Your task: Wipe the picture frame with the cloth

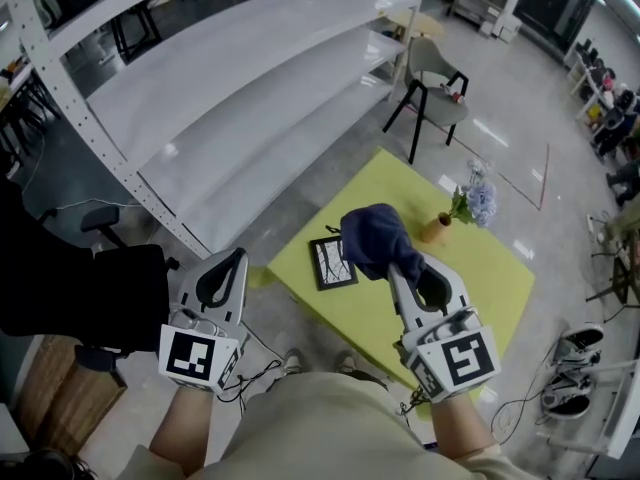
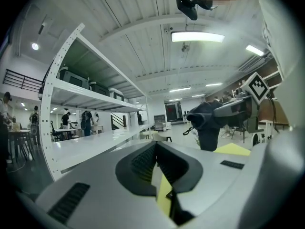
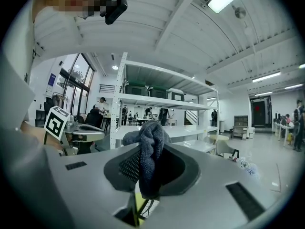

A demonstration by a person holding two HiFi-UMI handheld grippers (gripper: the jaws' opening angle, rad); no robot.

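A dark blue cloth (image 1: 375, 240) bunches above the yellow-green table (image 1: 480, 278), and my right gripper (image 1: 400, 265) is shut on it. In the right gripper view the cloth (image 3: 148, 151) fills the gap between the jaws. A black picture frame (image 1: 332, 262) lies flat on the table's left corner, just left of and below the cloth. My left gripper (image 1: 232, 256) is shut with nothing in it, held off the table's left side over the floor. The left gripper view shows the cloth (image 2: 206, 124) hanging from the right gripper to its right.
A small vase of pale blue flowers (image 1: 470, 208) stands at the table's far side. White metal shelving (image 1: 220, 98) runs along the left. A grey chair (image 1: 432, 83) stands beyond the table. Shoes (image 1: 575, 343) and cables lie on the floor at right.
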